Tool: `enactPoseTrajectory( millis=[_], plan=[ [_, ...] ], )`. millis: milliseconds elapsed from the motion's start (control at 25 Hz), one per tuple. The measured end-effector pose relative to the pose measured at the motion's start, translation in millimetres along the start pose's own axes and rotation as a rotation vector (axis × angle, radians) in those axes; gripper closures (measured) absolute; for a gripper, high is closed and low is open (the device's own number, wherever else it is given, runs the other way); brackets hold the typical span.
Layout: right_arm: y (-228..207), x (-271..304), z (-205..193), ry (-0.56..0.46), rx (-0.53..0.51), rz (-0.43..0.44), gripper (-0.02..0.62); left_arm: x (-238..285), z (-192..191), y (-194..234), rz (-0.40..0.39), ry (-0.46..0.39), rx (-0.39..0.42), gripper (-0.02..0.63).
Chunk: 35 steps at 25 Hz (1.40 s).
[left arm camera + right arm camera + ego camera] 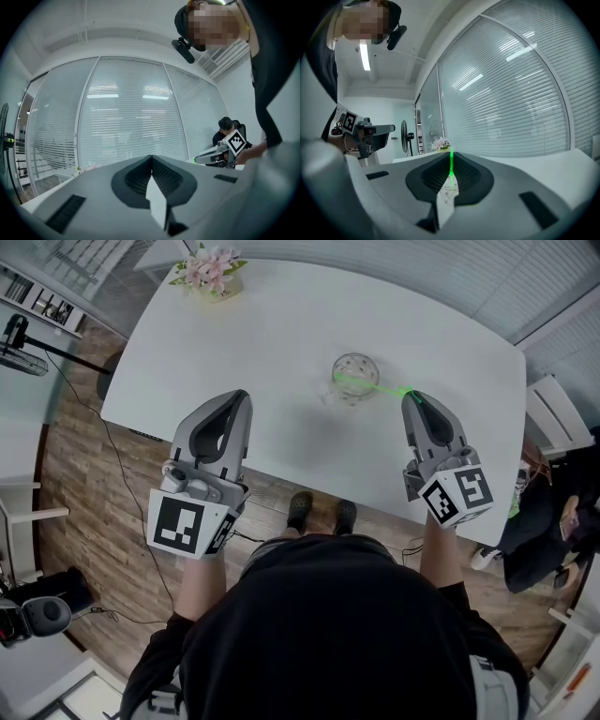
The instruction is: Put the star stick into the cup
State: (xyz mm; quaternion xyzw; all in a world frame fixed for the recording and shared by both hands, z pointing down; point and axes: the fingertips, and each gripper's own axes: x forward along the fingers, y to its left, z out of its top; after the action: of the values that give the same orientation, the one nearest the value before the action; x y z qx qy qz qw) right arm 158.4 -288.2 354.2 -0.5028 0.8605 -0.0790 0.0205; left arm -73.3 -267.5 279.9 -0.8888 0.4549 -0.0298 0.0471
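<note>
A clear glass cup (354, 377) stands on the white table (281, 324), right of centre. My right gripper (411, 397) is shut on one end of a thin green star stick (373, 386). The stick reaches left from the jaws, and its far end lies over the cup's mouth. In the right gripper view the green star stick (451, 164) rises from between the closed jaws of the right gripper (451, 154). My left gripper (242, 396) hovers over the table's near edge, left of the cup. Its jaws are shut with nothing in them, as the left gripper (151, 158) shows in its own view.
A small pot of pink flowers (212, 272) sits at the table's far left corner. A person in dark clothes (553, 521) sits at the right of the table. A standing fan (404, 136) and glass walls with blinds surround the room.
</note>
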Motion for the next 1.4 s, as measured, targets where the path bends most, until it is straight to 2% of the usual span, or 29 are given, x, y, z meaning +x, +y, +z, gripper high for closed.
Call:
enactPoseTrajectory(
  millis=[200,640,1400],
  plan=[
    [-4,-3,-4,0.010,0.014,-0.011,0.572,6,9,-6,-0.016,-0.027,-0.008,0.595],
    [-8,-8,-10,0.019,0.015,-0.024,0.571,5,2,-8,-0.023,-0.006,-0.002,0.595],
    [-21,-12,-19,0.036,0.025,-0.044,0.566,14,8,-17,-0.057,-0.018,0.012,0.595]
  ],
)
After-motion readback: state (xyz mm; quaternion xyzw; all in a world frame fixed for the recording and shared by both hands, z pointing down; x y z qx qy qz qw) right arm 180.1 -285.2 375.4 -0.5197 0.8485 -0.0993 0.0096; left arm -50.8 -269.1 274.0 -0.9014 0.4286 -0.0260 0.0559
